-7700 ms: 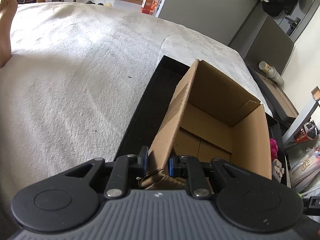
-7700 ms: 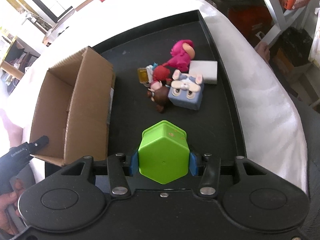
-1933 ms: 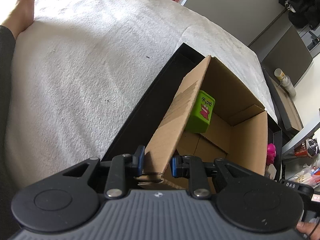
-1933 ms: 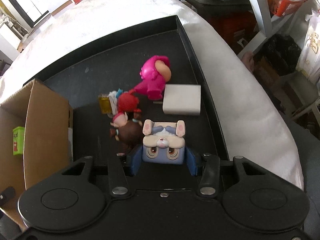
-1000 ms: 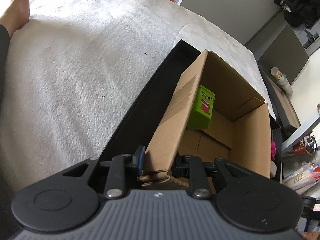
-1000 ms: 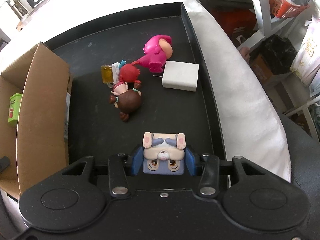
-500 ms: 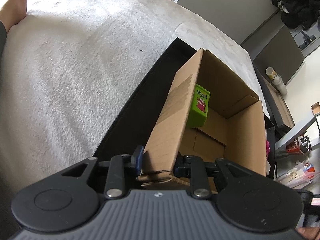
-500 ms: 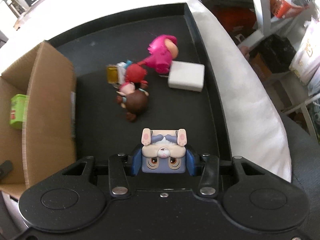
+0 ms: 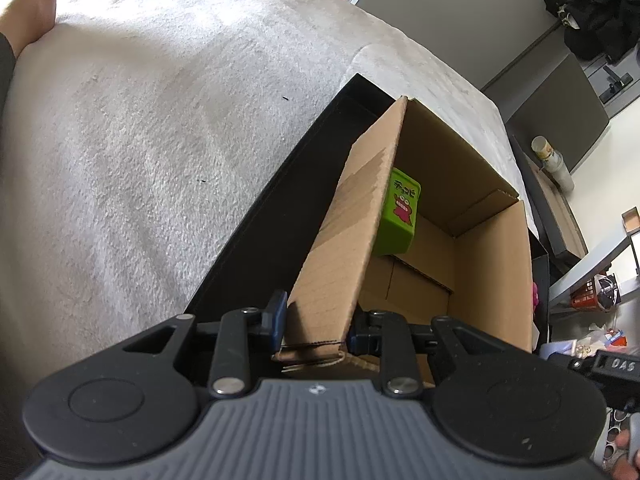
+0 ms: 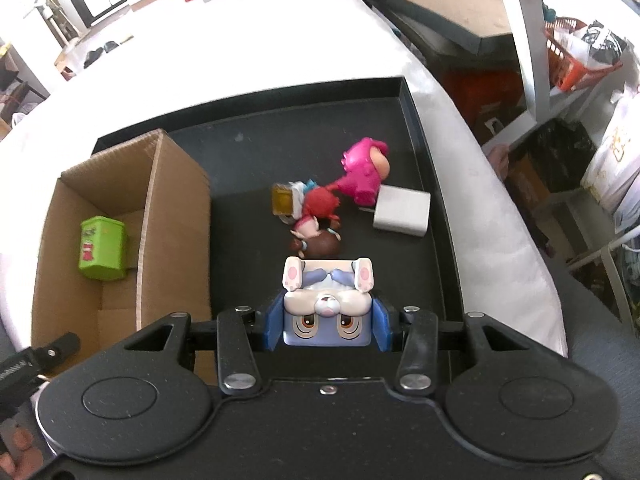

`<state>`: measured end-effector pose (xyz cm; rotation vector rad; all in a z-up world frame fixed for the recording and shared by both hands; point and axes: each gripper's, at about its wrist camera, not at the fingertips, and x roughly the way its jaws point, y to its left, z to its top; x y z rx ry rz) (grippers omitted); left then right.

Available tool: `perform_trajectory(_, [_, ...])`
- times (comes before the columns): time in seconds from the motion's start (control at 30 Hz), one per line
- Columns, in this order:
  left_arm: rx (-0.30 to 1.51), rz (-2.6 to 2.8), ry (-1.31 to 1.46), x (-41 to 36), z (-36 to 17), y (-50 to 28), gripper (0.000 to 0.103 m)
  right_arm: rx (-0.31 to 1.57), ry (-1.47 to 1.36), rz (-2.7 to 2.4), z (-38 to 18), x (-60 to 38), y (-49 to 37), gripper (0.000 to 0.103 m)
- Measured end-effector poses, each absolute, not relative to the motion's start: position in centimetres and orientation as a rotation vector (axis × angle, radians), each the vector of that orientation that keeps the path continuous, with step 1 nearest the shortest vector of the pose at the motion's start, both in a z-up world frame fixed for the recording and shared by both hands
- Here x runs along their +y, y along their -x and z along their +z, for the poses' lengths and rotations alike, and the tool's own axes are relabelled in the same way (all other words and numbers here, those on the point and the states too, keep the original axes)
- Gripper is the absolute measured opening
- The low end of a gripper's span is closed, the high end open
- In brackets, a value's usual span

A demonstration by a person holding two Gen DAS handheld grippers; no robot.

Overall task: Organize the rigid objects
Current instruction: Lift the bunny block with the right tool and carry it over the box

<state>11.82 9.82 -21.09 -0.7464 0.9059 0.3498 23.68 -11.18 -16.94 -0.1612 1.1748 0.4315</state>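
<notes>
Rabbit-faced cube (image 10: 327, 312), pinched at lower centre by right gripper (image 10: 327, 322), risks clipping cardboard box (image 10: 176, 216) wall at left, which left gripper (image 9: 316, 326) apparently clamps steady.

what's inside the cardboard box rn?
One green container with a pink cartoon print, against a side wall of the cardboard box. The rest of the visible floor is bare cardboard. The near corner is hidden behind the box wall and the gripper bodies.
</notes>
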Motion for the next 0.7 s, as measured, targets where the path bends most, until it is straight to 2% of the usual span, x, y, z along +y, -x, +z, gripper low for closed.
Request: perform_trajectory(0.7, [0.902, 0.351, 0.778, 10.2, -21.1, -11.6, 0.027, 1.032, 0.245, 0.624, -12.2, -4.9, -21.0, 0.044])
